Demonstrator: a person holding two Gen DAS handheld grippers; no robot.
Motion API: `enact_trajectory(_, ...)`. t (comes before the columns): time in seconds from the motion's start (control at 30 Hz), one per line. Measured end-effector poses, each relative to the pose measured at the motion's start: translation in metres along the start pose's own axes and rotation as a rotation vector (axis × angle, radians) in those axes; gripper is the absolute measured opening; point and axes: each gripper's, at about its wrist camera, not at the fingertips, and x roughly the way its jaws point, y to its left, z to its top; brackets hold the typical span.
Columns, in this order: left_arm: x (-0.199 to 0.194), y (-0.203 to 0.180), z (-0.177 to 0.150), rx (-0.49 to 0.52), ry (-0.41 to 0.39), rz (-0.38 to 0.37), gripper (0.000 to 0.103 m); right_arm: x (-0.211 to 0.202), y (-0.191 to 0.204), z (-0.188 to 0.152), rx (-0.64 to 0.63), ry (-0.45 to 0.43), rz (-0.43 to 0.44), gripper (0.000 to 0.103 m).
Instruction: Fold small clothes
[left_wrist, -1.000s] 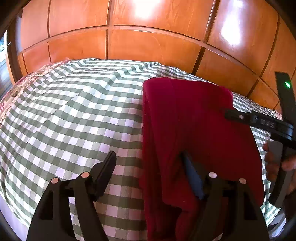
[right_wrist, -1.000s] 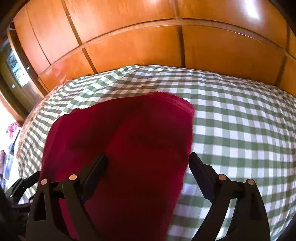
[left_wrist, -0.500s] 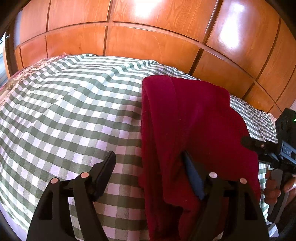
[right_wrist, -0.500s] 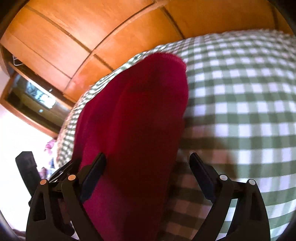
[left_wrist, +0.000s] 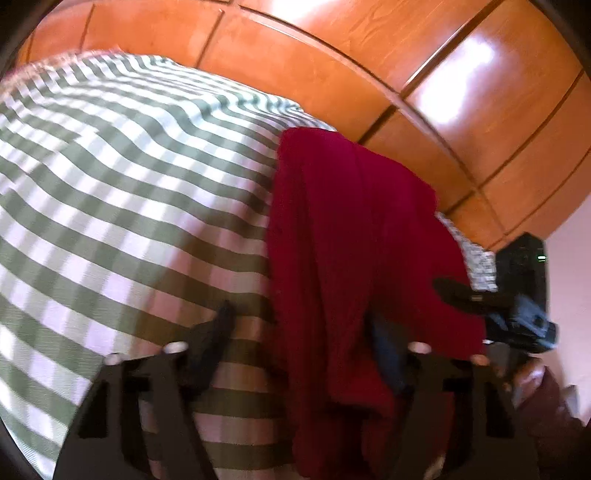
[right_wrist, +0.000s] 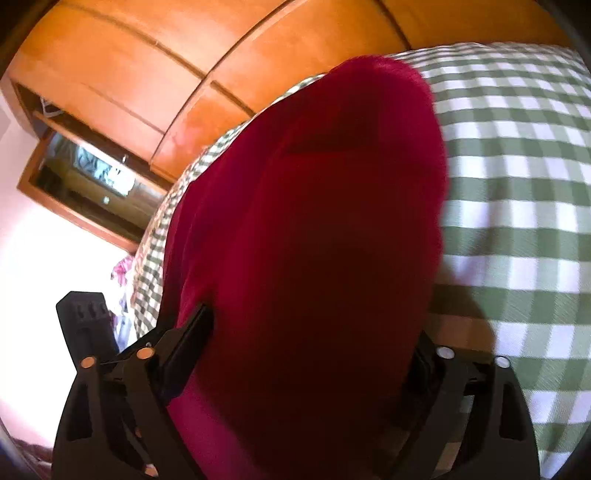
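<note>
A dark red garment (left_wrist: 354, 236) lies folded lengthwise on the green-and-white checked bedspread (left_wrist: 129, 192). My left gripper (left_wrist: 301, 341) hangs low over its near left edge. Its jaws are closing: the left finger is over bare bedspread, the right finger over red cloth, and the garment's edge lies between them unpinched. In the right wrist view the garment (right_wrist: 314, 206) fills the gap of my right gripper (right_wrist: 304, 350). Those jaws are closing too, one finger at each side of the cloth, and the right pad is partly hidden. The right gripper (left_wrist: 491, 306) also shows at the garment's right edge.
Orange wooden wardrobe doors (left_wrist: 369, 55) rise right behind the bed. A hand (left_wrist: 532, 380) holds the right gripper at the bed's right side. An open wooden niche (right_wrist: 88, 173) sits beyond the bed's left edge. The left gripper's body (right_wrist: 85, 325) shows at lower left.
Both grippers have sunk toward the bed and tipped downward, and both pairs of jaws have narrowed around the garment's near end. The right gripper has dropped lower beside the red cloth.
</note>
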Motion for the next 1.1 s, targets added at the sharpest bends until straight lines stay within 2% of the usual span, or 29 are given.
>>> enact_trajectory(0.03, -0.001, 0.000, -0.001, -0.006, 0.004, -0.034, 0.042, -0.001, 0.003, -0.001, -0.006, 0.004, -0.003, 0.067)
enact_trajectory(0.1, -0.003, -0.005, -0.003, 0.018, -0.001, -0.036, 0.036, -0.006, 0.012, -0.004, -0.028, -0.010, -0.010, 0.051)
enact_trajectory(0.17, -0.006, -0.013, -0.005, 0.042, -0.004, -0.051, 0.031, -0.014, 0.021, -0.007, -0.053, -0.033, -0.017, 0.046)
enact_trajectory(0.3, -0.004, -0.038, -0.002, 0.079, 0.019, -0.114, 0.030, -0.046, 0.033, -0.017, -0.090, -0.096, -0.026, 0.044)
enact_trajectory(0.4, 0.013, -0.078, 0.002, 0.152, 0.052, -0.162, 0.028, -0.083, 0.027, -0.021, -0.081, -0.165, -0.042, 0.043)
enact_trajectory(0.57, 0.057, -0.181, 0.018, 0.339, 0.100, -0.243, 0.026, -0.166, -0.005, -0.024, -0.040, -0.320, -0.124, 0.043)
enact_trajectory(0.7, 0.104, -0.259, 0.026, 0.462, 0.144, -0.262, 0.026, -0.217, -0.046, -0.023, 0.038, -0.419, -0.208, 0.043)
enact_trajectory(0.77, 0.135, -0.295, 0.024, 0.529, 0.183, -0.245, 0.026, -0.238, -0.074, -0.024, 0.086, -0.451, -0.262, 0.043)
enact_trajectory(0.87, 0.182, -0.328, 0.008, 0.603, 0.263, -0.176, 0.027, -0.253, -0.123, -0.030, 0.183, -0.456, -0.334, 0.046)
enact_trajectory(0.93, 0.214, -0.338, -0.011, 0.673, 0.312, -0.071, 0.031, -0.252, -0.153, -0.038, 0.241, -0.427, -0.397, 0.052)
enact_trajectory(0.97, 0.219, -0.338, -0.019, 0.688, 0.300, -0.053, 0.038, -0.248, -0.165, -0.043, 0.272, -0.404, -0.422, 0.061)
enact_trajectory(1.0, 0.218, -0.339, -0.024, 0.709, 0.265, -0.040, 0.039, -0.241, -0.176, -0.049, 0.307, -0.387, -0.445, 0.068)
enact_trajectory(1.1, 0.210, -0.339, -0.021, 0.704, 0.248, -0.022, 0.039, -0.247, -0.177, -0.060, 0.321, -0.431, -0.460, 0.079)
